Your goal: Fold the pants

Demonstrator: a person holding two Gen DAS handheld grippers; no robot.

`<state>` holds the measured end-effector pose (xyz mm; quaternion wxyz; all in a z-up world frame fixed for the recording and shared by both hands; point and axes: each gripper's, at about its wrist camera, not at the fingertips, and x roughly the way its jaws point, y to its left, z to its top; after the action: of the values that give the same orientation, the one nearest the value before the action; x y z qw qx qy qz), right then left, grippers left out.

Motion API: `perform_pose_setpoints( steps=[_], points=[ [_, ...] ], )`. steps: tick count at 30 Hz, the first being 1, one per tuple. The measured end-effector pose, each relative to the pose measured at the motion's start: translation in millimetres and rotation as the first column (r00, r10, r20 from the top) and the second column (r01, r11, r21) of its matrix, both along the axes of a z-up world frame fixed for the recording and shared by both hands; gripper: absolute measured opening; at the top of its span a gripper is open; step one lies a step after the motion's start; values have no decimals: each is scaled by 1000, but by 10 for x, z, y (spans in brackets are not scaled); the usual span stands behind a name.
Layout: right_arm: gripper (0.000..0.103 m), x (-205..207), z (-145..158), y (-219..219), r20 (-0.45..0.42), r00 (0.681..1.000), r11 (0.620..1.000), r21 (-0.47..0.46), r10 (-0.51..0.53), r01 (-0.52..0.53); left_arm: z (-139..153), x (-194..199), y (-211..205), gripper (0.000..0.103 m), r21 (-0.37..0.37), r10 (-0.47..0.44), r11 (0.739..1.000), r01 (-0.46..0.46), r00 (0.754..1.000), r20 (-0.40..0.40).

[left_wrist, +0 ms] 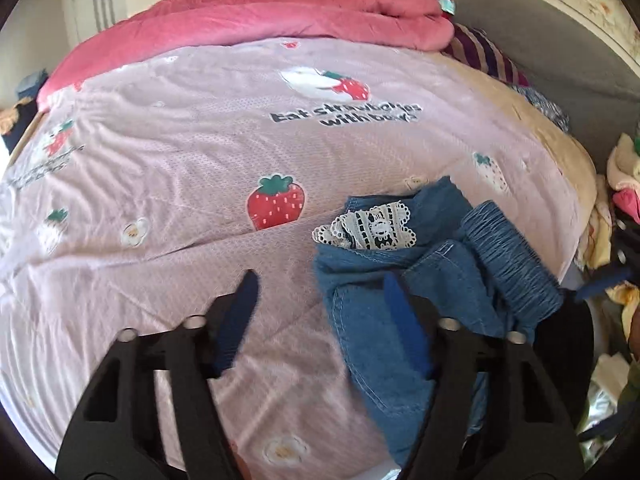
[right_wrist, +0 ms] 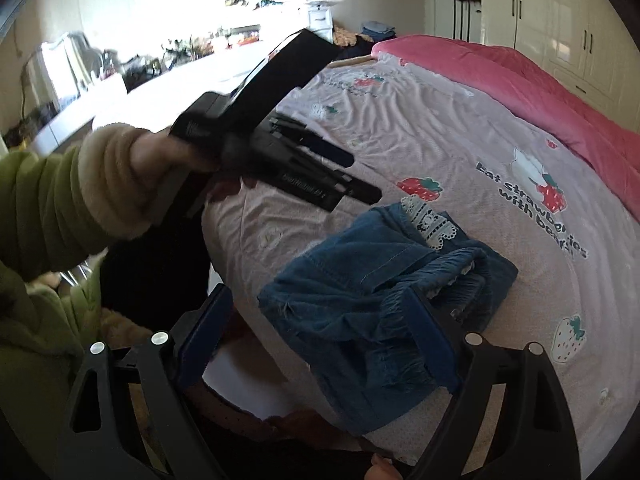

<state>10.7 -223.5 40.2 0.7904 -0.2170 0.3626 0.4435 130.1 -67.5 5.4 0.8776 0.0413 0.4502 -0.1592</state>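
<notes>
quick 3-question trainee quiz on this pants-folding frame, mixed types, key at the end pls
1. True or false: the blue denim pants lie bundled on the pink strawberry bedspread, near its edge.
2. Is the left hand-held gripper holding cloth? A) yes, clamped on the waistband B) no, jaws apart and empty C) out of view
3. What white detail shows at the top of the pants?

Key: 1 true; 2 B; 3 a lace trim.

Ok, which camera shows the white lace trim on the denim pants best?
The left wrist view: the lace trim lies unobstructed atop the denim pants. The right wrist view shows it farther off, partly tucked into folds.
</notes>
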Motion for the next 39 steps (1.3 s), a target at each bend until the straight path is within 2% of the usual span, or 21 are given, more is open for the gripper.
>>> perform_pose_setpoints(
  steps=[1, 3, 6, 10, 13, 14, 15, 16, 18, 20, 21, 24, 28, 29, 31, 34, 37, 39],
  points=[
    [82, -75, -21, 36, 41, 999, 999, -30, 18, -17, -16, 20, -3, 45, 10, -6, 1000, 6, 1000, 1],
    [73, -188, -69, 62, 105, 993, 996, -72, 55, -48, -64, 50, 3, 25, 20, -26, 999, 26, 1000, -4],
    [67, -274, -151, 169, 140, 981, 985, -125, 133, -116, -98, 45, -44, 18, -5, -87, 996, 87, 996, -10],
    [62, -223, -366, 387, 148, 963, 957, -217, 225, -191, -154, 50, -207, 18, 19, -180, 983, 180, 984, -1],
    [48, -55, -564, 490, 155, 965, 945, -285, 212, -162, -245, 130, -308, 18, 58, -215, 975, 216, 976, -28],
    [40, -1, -621, 489, 142, 968, 943, -294, 205, -157, -259, 148, -329, 18, 55, -227, 972, 229, 973, -35],
    [29, 65, -672, 483, 106, 976, 948, -278, 190, -154, -283, 164, -369, 18, 52, -250, 966, 252, 967, -43],
    [25, 150, -702, 445, 41, 986, 964, -220, 161, -148, -311, 171, -404, 18, 66, -262, 962, 265, 964, -45],
    [12, 218, -696, 347, -22, 992, 982, -144, 123, -125, -368, 171, -472, 17, 105, -273, 955, 276, 961, -39],
    [7, 180, -653, 249, -52, 991, 987, -95, 124, -128, -452, 203, -526, 13, 152, -262, 952, 264, 964, -34],
    [6, 129, -622, 169, -61, 989, 988, -68, 131, -135, -474, 227, -534, 11, 154, -258, 953, 260, 965, -37],
    [5, 16, -623, 25, -71, 989, 989, -63, 128, -132, -480, 296, -546, 9, 156, -248, 956, 248, 969, -17],
    [5, -16, -807, -98, -127, 988, 993, -71, 85, -95, -392, 402, -519, 7, 105, -210, 973, 207, 978, 16],
    [5, 14, -891, -103, -161, 984, 994, -70, 73, -85, -375, 433, -509, 6, 101, -189, 977, 186, 982, 27],
    [5, 17, -976, -60, -175, 983, 995, -82, 48, -63, -391, 477, -499, 6, 79, -169, 983, 167, 985, 23],
    [9, 17, -990, -6, -215, 976, 997, -65, 17, -32, -413, 465, -504, 6, 81, -163, 984, 161, 986, 25],
    [27, 10, -844, -64, -257, 966, 1000, -8, 14, -17, -334, 423, -422, 6, 43, -150, 988, 149, 988, 39],
    [44, -44, -705, -139, -257, 966, 999, 44, 16, -5, -267, 377, -346, 6, 34, -133, 991, 131, 990, 55]
  ],
)
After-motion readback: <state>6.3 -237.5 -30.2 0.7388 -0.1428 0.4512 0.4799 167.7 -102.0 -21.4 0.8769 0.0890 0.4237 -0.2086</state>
